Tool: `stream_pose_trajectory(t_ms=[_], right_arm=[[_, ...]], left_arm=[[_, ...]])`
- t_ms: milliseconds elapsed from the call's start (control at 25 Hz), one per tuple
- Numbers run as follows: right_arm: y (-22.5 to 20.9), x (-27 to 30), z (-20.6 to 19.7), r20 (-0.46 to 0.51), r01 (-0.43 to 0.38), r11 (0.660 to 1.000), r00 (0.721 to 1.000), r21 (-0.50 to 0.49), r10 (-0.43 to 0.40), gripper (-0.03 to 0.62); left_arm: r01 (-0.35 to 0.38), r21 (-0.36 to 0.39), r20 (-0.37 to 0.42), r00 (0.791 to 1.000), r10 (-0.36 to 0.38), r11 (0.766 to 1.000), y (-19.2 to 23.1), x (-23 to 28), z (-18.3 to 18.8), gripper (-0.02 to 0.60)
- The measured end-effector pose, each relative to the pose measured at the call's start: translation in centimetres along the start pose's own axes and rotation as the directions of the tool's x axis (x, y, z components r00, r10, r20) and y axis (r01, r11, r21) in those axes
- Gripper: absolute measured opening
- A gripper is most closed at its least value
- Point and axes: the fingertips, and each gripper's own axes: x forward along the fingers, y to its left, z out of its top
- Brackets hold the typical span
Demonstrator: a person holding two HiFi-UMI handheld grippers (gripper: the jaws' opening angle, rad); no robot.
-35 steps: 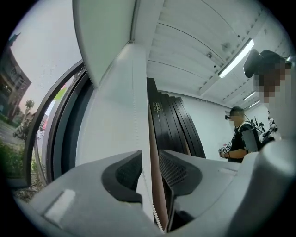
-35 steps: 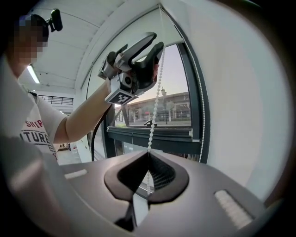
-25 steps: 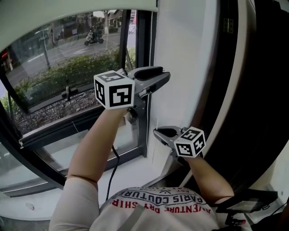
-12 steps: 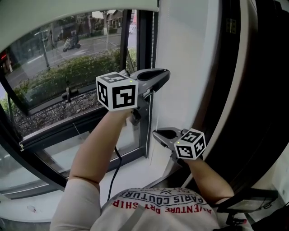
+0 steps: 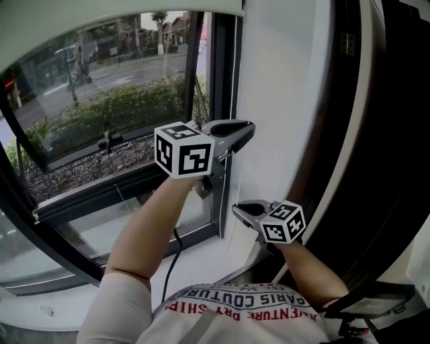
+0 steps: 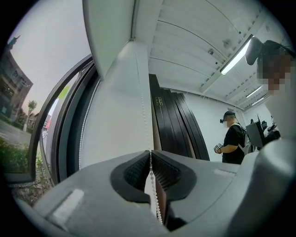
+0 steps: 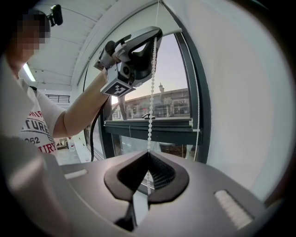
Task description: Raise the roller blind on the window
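Window [image 5: 101, 101]: large pane in a dark frame [image 5: 224, 80], daylight coming through. Outside it is a green hedge [image 5: 101, 111], and beyond that a street [image 5: 121, 67] with trees and buildings. Below the window, a white ledge [image 5: 201, 252]. Right of the window, a plain white wall [image 5: 282, 101], then dark vertical panels [image 5: 396, 134]. Overhead, a white panelled ceiling [image 6: 194, 41] with a lit strip light [image 6: 236, 58]. A person in black [image 6: 233, 139] stands well back from the window.

Above the fingers [image 6: 135, 174] of the left gripper [image 6: 150, 153], which have just closed on it, the bead chain [image 6: 144, 111] thins until it cannot be followed. Below the fingers [image 7: 161, 174] of the right gripper [image 7: 148, 155] it disappears behind that gripper's body. The head view's top edge cuts off the roller blind [image 5: 67, 17].
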Motion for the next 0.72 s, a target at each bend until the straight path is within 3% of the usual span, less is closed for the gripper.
stream_pose_trajectory(t_ms=[280, 720], right_arm=[[0.8, 1.0, -6.1, -0.102, 0.003, 0.998, 0.995, 0.061, 0.003, 0.008], [3.6, 2.0, -17.3, -0.294, -0.014, 0.983, 0.953, 0.183, 0.068, 0.008]], left_arm=[[-0.070, 0.040, -0.060, 0.996, 0.072, 0.997, -0.6, -1.0, -6.3, 0.017], [-0.082, -0.048, -0.244, 0.967, 0.068, 0.995, -2.6, -2.2, -17.7, 0.018]])
